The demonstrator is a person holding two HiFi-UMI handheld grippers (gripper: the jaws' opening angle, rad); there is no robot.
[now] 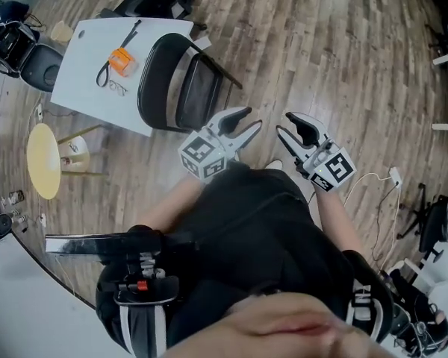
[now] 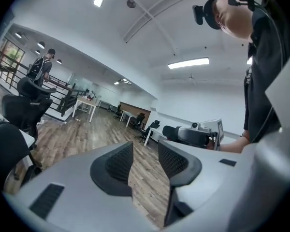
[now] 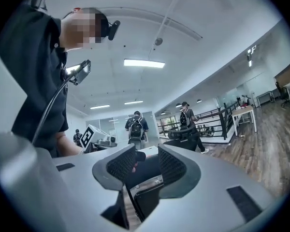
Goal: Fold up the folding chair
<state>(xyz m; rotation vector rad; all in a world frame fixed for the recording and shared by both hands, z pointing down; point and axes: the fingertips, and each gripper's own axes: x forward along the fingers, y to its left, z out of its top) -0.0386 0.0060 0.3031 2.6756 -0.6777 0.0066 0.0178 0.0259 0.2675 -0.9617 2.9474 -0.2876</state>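
Black metal folding chair point(image 1: 198, 95) with a curved back stands on the wood-plank floor point(image 1: 321, 43), against the right-hand edge of the white rectangular table point(image 1: 82, 77), which bears a small orange object point(image 1: 122, 62). Well clear of that table, nearer the person, the left gripper point(image 1: 250, 119) and right gripper point(image 1: 290, 127) are raised side by side, each with jaws apart and nothing between them
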